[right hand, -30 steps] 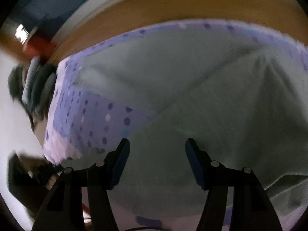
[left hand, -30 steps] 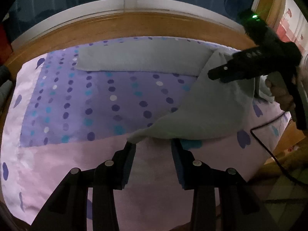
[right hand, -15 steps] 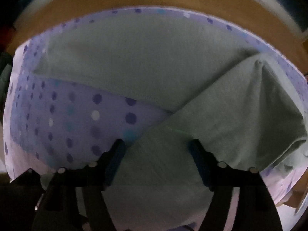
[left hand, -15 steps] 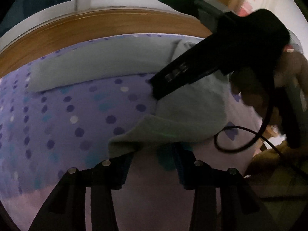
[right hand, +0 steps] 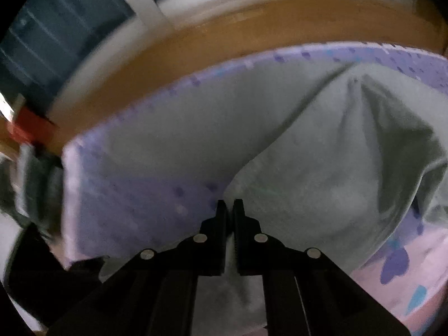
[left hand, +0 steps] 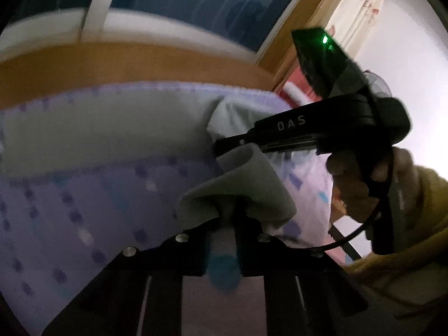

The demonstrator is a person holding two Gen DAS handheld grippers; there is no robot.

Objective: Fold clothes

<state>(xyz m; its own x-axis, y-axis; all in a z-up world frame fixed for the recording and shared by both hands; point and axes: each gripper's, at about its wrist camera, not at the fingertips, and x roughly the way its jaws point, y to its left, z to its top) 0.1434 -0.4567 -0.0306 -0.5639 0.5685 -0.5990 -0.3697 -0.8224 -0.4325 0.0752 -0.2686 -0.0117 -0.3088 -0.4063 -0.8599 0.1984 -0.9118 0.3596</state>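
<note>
Left tool (left hand: 228,210): we see its jaws drawn narrow, pinching a bunched edge of the grey garment (left hand: 238,184), which curls over the fingertips.
Right tool (right hand: 229,205): we see its jaws almost closed on the garment's near edge, a strip of cloth running down between them.
Grey garment: it lies on the bed (right hand: 140,196), one long part flat along the far side near the wooden frame (right hand: 224,36), the other part lifted into a slack fold towards both tools.
Bed cover: purple with dots, pink towards the near side.
Hand (left hand: 358,179): in the left view we see it gripping the right tool's handle, a yellow sleeve (left hand: 414,238) behind it.
Window (left hand: 196,2): dark, beyond the frame.
</note>
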